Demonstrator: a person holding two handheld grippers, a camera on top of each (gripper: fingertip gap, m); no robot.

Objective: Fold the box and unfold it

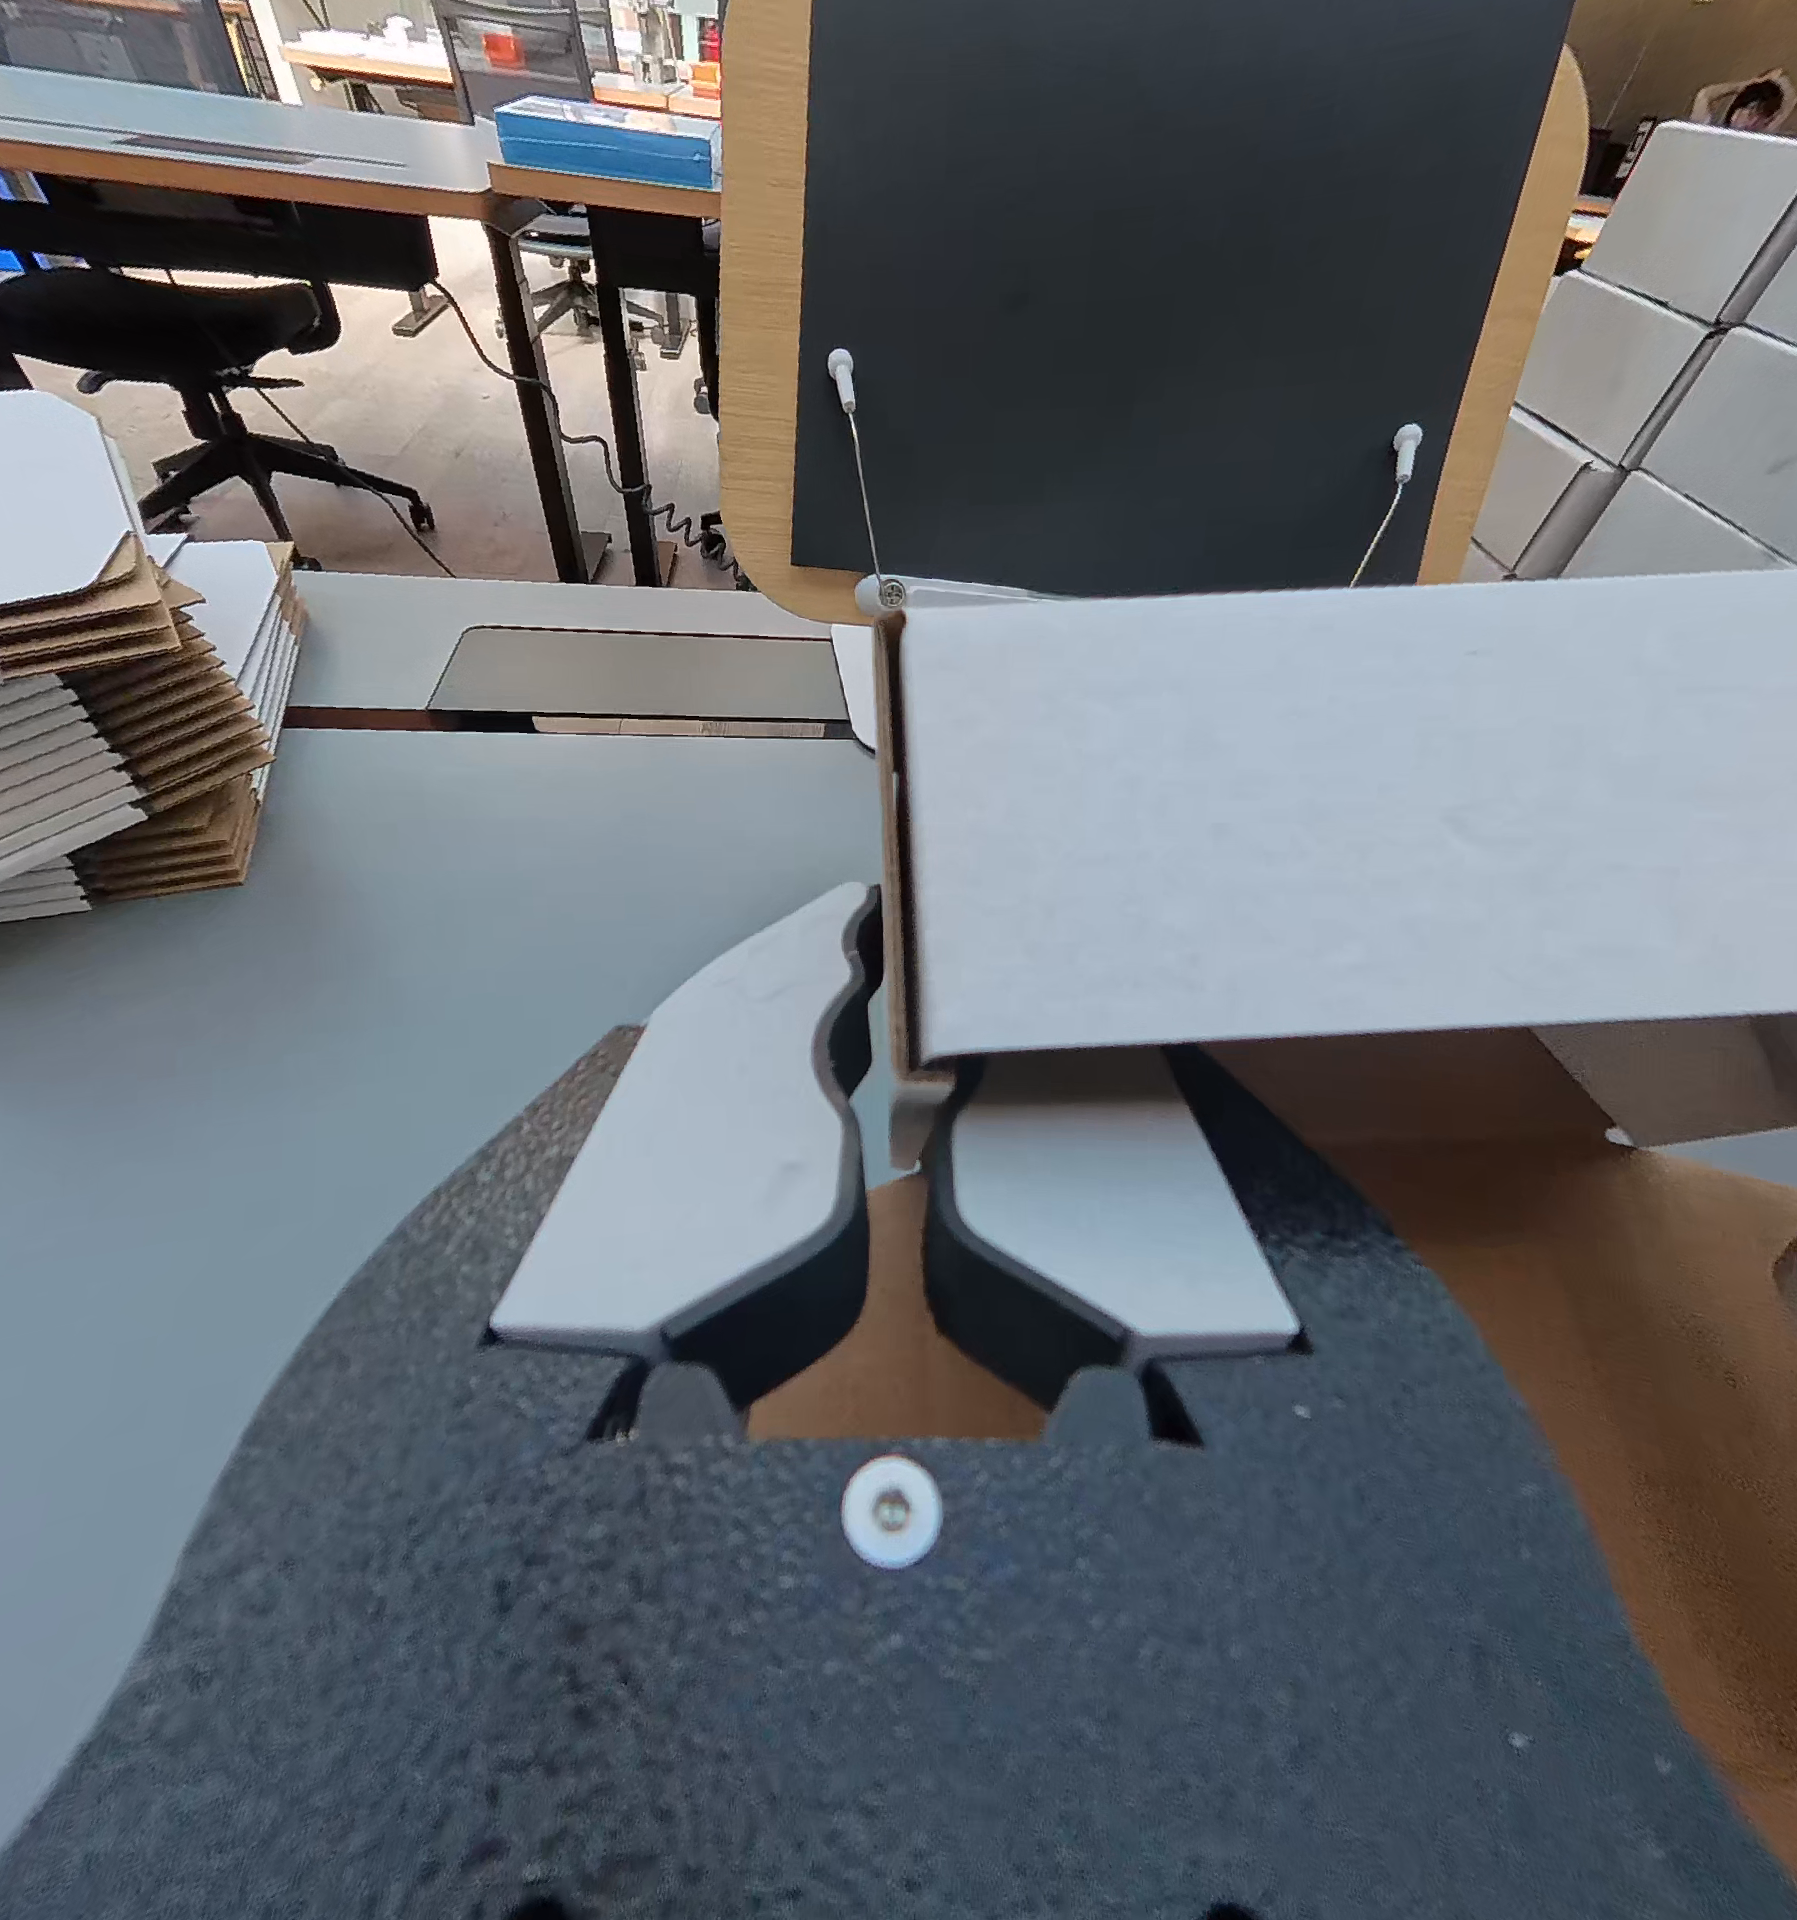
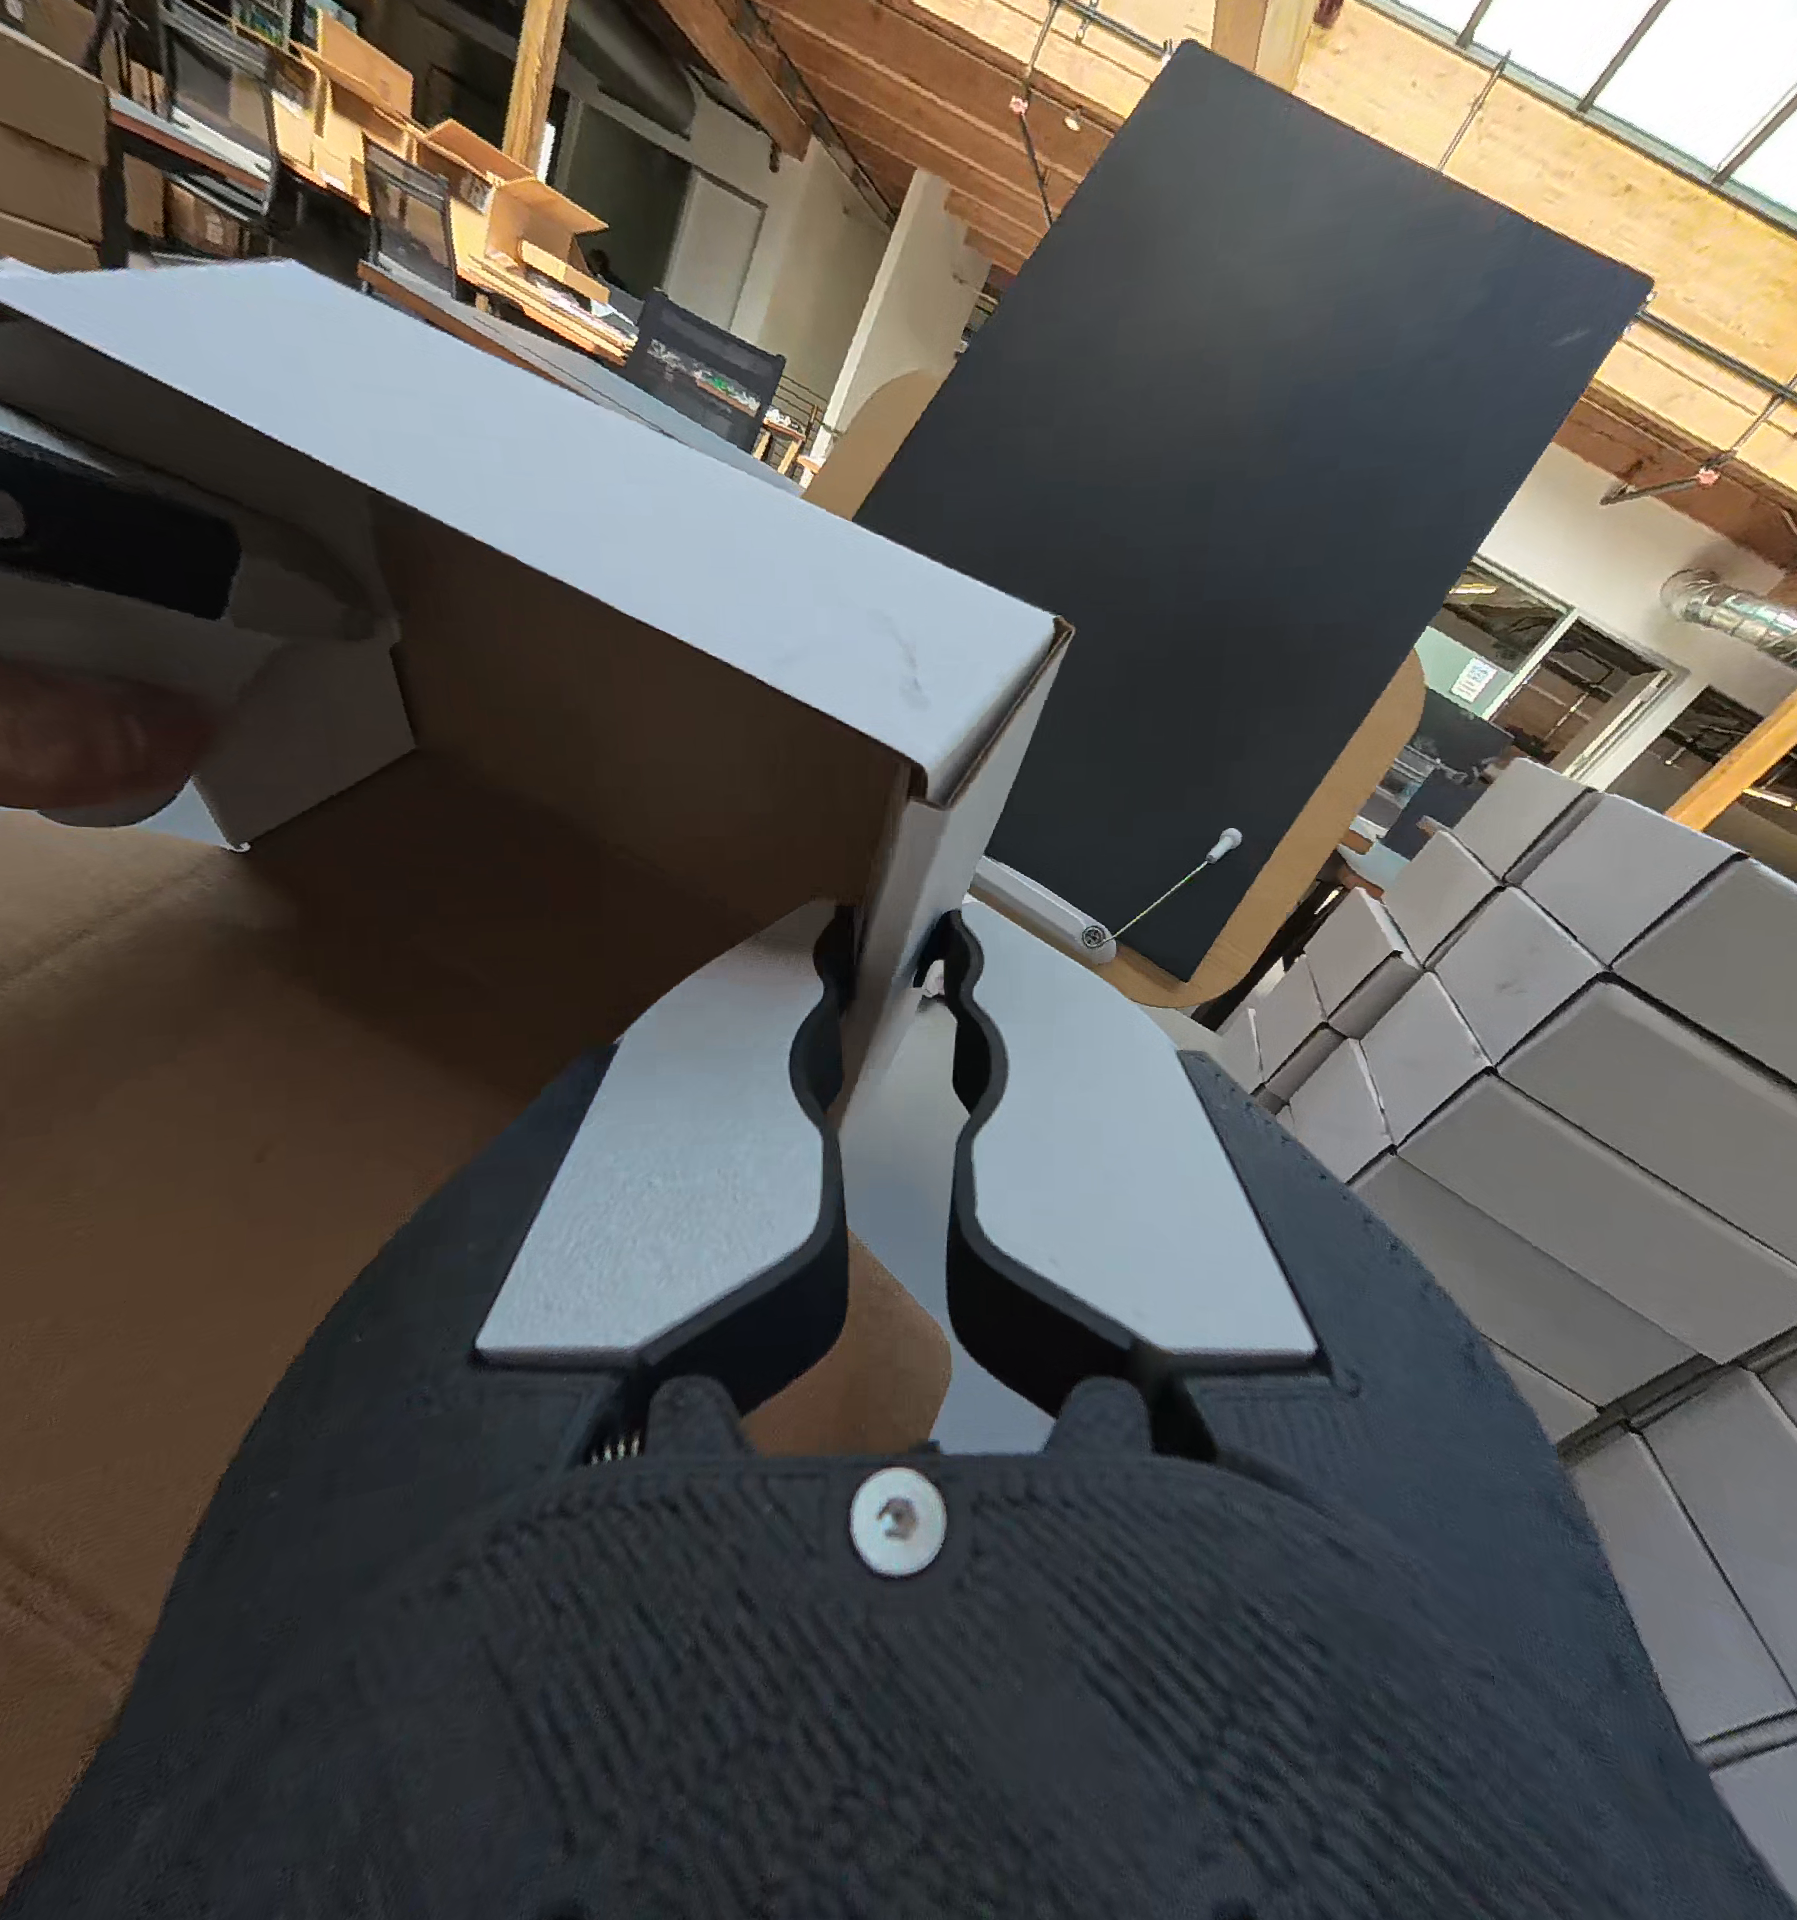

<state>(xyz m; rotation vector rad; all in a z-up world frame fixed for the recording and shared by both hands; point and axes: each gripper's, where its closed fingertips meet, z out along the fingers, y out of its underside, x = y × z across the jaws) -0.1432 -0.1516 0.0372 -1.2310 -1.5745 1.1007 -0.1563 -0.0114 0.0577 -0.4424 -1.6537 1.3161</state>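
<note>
Gripping opposite ends of a half-formed white box [image 1: 1393, 810], two handheld grippers hold it up above a grey table [image 1: 406, 987]. L gripper [image 1: 899, 997], seen in the left wrist view, has its fingers closed on the box's left side wall, w/ the cardboard edge standing upright between the tips; the front panel stretches away to the right, brown inner face of the box lying below it. R gripper [image 2: 889, 966], in the right wrist view, is clamped on the wall at the opposite end, just under a folded corner; the box's white top panel [image 2: 520, 468] slopes up and away to the left, brown inside visible beneath. Far left in that view, the other gripper and part of a finger show at the box's far end, partly blurred.

Bkgd: a dark panel w/ wood-tone rounded edge [image 1: 1133, 291] stands upright behind the table. A stack of flat, unfolded cardboard blanks [image 1: 73, 707] sits on the table at left, well apart from the held box. Piles of finished white boxes [image 2: 1600, 1039] are stacked at right. An office chair [image 1: 198, 343] and desks fill the room beyond.
</note>
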